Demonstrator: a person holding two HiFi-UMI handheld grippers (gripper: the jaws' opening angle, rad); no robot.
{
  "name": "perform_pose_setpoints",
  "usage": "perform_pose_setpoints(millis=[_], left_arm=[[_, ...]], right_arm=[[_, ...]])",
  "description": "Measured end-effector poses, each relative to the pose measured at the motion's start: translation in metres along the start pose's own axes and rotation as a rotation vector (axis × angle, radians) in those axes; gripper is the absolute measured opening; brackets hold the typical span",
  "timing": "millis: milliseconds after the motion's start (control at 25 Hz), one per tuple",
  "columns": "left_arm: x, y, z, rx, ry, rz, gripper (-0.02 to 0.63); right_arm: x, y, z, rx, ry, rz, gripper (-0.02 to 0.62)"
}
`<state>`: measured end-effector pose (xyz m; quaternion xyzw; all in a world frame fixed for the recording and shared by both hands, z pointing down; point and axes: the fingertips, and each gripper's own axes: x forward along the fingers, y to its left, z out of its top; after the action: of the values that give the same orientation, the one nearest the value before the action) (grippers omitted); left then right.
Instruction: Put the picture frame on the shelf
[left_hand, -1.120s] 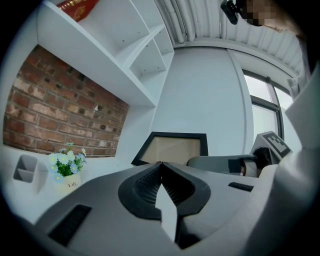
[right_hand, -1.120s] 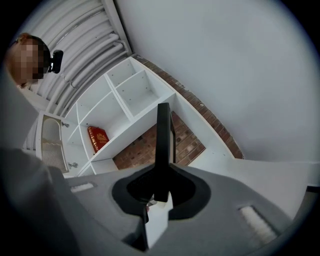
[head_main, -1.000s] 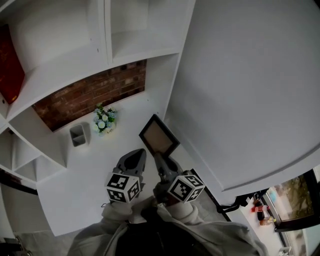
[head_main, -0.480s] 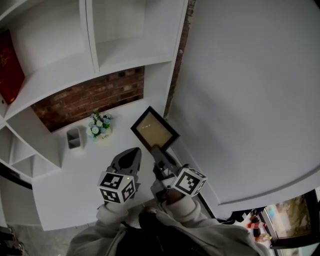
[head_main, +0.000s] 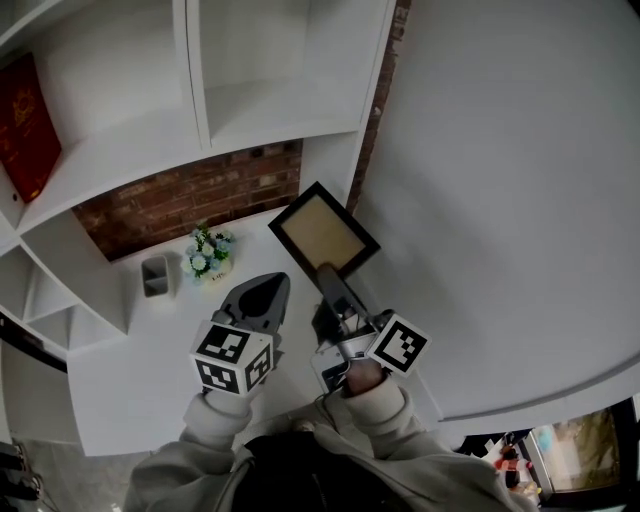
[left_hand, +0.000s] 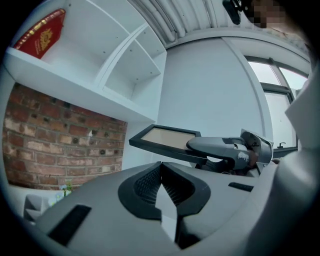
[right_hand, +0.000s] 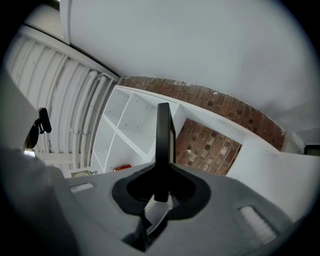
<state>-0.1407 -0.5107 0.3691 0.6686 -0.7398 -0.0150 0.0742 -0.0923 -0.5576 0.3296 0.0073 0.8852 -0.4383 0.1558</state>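
Overhead plus hand-mounted — common shelf (head_main: 270, 105)

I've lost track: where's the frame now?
Head view, centre: the frame is clamped in the right gripper, held over the counter, right of the flowers.

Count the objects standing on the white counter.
2: a grey holder and a flower bouquet, side by side near the brick wall. More may be hidden.

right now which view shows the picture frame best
The head view: the picture frame shows its whole face and dark border, gripped by the right gripper. The left gripper view sees the frame at a shallow angle, partly covered by that gripper. The right gripper view shows only the frame's thin edge between the jaws.
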Motion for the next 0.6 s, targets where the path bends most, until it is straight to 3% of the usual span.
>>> perform_pose_setpoints(millis=[600], left_arm=[[0.012,0.026,0.095,0.114,-0.086,-0.053,0.005]], right_arm=[[0.073,0.061,0.057,0.124,-0.063,0.149,0.041]])
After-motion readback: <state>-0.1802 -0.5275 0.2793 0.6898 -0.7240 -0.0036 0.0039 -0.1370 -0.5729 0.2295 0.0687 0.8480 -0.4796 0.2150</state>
